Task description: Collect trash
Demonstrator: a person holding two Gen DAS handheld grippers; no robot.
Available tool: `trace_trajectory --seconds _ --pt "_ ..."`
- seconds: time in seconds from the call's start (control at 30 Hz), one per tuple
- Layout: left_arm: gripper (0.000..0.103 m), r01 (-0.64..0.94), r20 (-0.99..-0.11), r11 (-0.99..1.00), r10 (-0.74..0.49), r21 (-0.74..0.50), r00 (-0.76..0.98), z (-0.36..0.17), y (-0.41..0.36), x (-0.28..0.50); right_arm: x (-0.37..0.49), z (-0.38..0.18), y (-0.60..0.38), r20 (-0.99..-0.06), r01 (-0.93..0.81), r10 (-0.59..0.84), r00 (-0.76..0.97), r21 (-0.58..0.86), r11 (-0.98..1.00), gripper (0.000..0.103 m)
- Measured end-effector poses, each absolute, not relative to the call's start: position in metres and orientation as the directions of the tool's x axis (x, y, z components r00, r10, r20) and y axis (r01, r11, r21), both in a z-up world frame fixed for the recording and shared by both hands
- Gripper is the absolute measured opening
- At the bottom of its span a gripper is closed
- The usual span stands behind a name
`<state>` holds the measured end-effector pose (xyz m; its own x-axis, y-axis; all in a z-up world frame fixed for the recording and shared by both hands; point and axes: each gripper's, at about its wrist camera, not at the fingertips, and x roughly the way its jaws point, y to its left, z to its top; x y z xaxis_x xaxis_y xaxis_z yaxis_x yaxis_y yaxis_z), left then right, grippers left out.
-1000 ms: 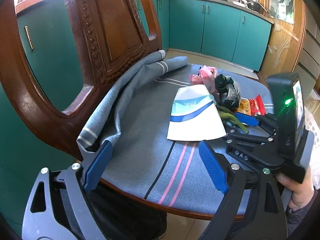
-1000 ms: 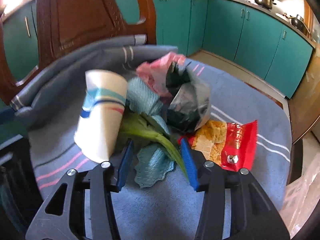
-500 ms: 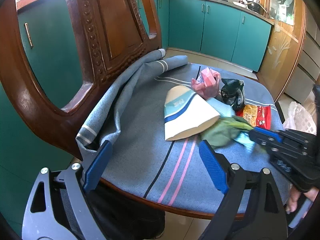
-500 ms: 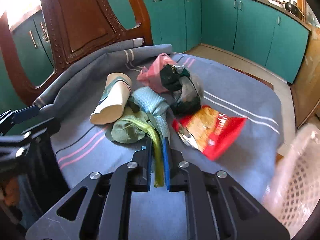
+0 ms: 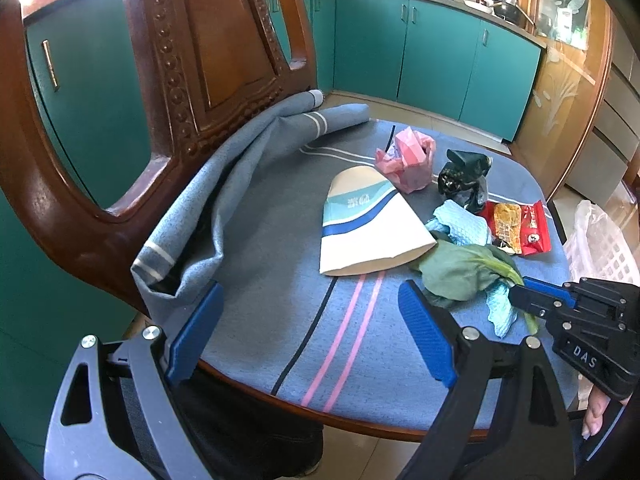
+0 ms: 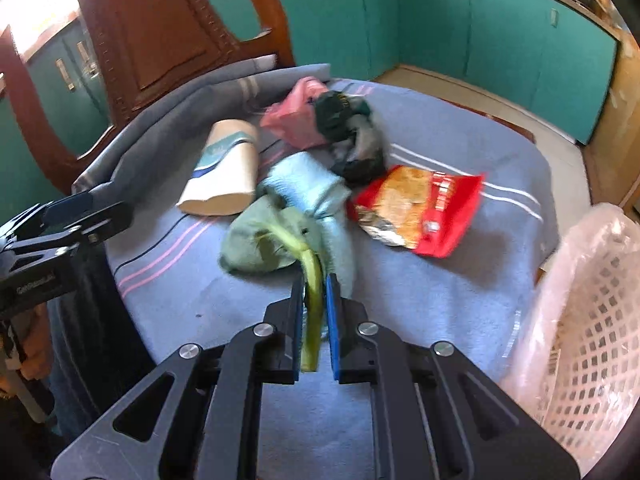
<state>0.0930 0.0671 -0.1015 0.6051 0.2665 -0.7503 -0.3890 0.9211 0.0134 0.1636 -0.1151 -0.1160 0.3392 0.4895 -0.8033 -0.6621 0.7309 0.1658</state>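
Trash lies on a blue striped cloth (image 5: 280, 320) over a chair seat: a paper cup (image 5: 368, 228) on its side, a pink bag (image 5: 408, 158), a black bag (image 5: 464, 178), a red snack packet (image 5: 516, 226), a light blue wipe (image 5: 460, 224) and a green vegetable leaf (image 5: 460, 276). My right gripper (image 6: 315, 292) is shut on the leaf's stalk (image 6: 314, 280) and a fold of the wipe (image 6: 320, 188). It also shows in the left wrist view (image 5: 520, 296). My left gripper (image 5: 308, 340) is open and empty at the seat's near edge.
A carved wooden chair back (image 5: 192, 52) rises at the left. A white lattice basket (image 6: 588, 320) lined with a clear bag stands to the right of the seat. Teal kitchen cabinets (image 5: 432, 52) run behind.
My right gripper closed on the leaf stalk and has pulled back toward the basket side, dragging leaf and wipe. The cup rolled a little. The left gripper has not moved.
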Motion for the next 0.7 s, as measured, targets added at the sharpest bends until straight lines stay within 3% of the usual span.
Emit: trace_trajectory --seconds 0.07,0.13,0.2,0.33,0.7 --pt "0.089 -0.388 -0.748 0.921 0.267 0.013 0.607 -0.101 0.067 0.092 0.162 -0.115 -0.113 -0.795 -0.674 0.509 0.33 0.179 0.717 0.026" --pt "0.09 -0.391 -0.749 0.92 0.268 0.012 0.607 -0.102 0.067 0.092 0.161 -0.114 -0.112 -0.791 -0.672 0.504 0.347 0.165 0.722 0.048" --pt "0.09 -0.394 -0.754 0.919 0.266 0.01 0.601 -0.103 0.067 0.094 0.162 -0.114 -0.11 -0.791 -0.665 0.486 0.372 0.138 0.734 0.055" --pt "0.09 -0.39 -0.753 0.921 0.262 0.009 0.604 -0.103 0.065 0.094 0.17 -0.121 -0.107 -0.802 -0.641 0.45 0.392 0.112 0.759 0.059" --pt "0.09 -0.396 -0.749 0.918 0.266 0.006 0.606 -0.101 0.068 0.089 0.161 -0.138 -0.084 -0.831 -0.694 0.425 0.359 0.067 0.717 0.056"
